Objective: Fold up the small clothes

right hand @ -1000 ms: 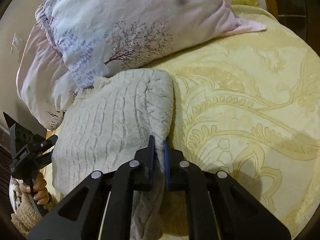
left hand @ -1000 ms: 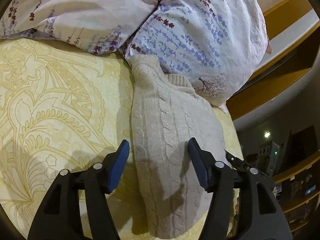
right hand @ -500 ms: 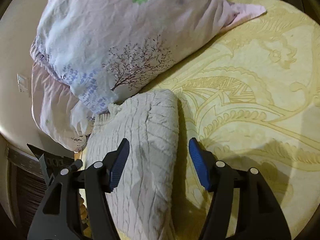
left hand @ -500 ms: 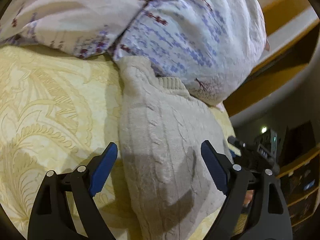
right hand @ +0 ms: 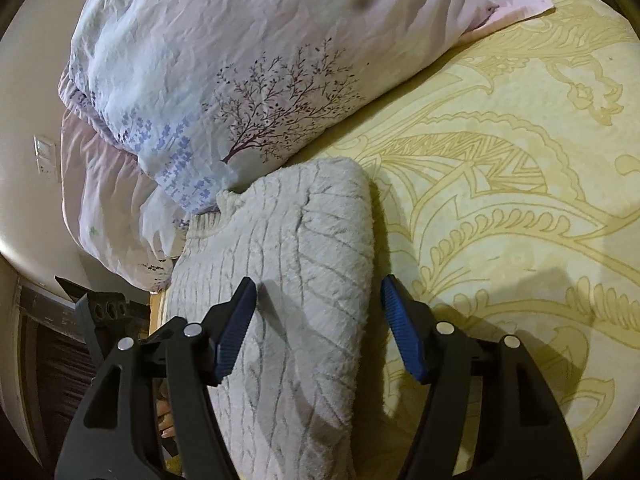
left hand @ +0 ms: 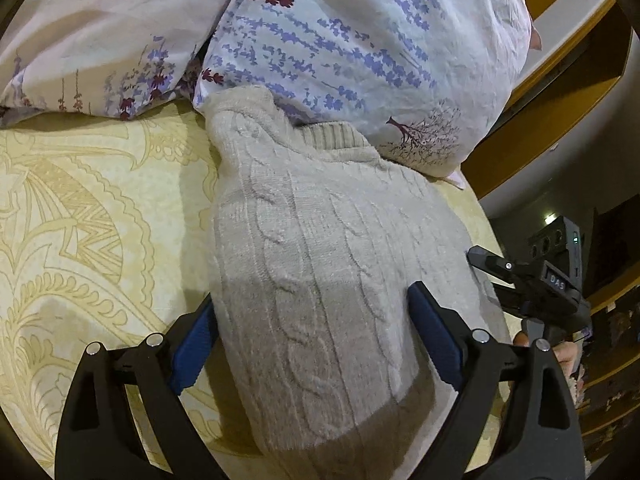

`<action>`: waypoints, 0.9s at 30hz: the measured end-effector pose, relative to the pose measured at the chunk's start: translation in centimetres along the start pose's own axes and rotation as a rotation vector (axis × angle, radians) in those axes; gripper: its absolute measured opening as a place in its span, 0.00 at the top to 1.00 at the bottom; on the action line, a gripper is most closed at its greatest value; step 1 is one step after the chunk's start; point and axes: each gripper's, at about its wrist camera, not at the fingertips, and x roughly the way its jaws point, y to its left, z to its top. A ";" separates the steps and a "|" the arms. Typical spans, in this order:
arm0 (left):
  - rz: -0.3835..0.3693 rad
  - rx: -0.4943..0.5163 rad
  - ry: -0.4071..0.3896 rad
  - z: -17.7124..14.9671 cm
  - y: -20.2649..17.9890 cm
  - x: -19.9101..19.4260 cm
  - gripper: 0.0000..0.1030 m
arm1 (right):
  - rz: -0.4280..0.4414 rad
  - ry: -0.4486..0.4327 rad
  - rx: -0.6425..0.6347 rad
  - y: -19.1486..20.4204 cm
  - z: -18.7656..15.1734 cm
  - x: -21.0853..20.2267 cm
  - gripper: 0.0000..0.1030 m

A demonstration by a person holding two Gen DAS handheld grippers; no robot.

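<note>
1. A folded cream cable-knit sweater (left hand: 320, 264) lies on a bed covered by a yellow bedspread (left hand: 80, 216) with a paisley-like pattern.
2. The sweater's far end, with its ribbed collar (left hand: 328, 136), touches a floral pillow (left hand: 360, 40) printed with purple sprigs and a small dark tree; a 2nd pale pillow (left hand: 100, 20) lies beside that one.
3. The left gripper (left hand: 312, 332) sits low over the near part of the sweater. Its 2 blue-padded fingers (left hand: 434, 340) stand wide apart and are spreading further; the sweater lies between them, with the left pad at the sweater's edge and the right pad over the knit, neither squeezing it.
4. The right gripper (right hand: 318, 328) points along the sweater's (right hand: 288, 280) folded edge beside the bare bedspread (right hand: 500, 220). Its fingers (right hand: 236, 328) are parted and widening, one over the knit and the other over the bedspread just beside the edge; nothing is clamped.
5. In the left wrist view the right gripper (left hand: 532, 288) shows at the bed's edge, with part of a hand (left hand: 564, 354) behind it.
6. In the right wrist view the floral pillow (right hand: 240, 80) fills the top, and a wall switch (right hand: 45, 156) shows at left.
</note>
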 end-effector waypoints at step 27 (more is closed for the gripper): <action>-0.053 -0.077 -0.094 -1.0 5.5 -9.5 0.55 | 0.084 -0.008 -0.243 11.7 -4.6 3.4 0.76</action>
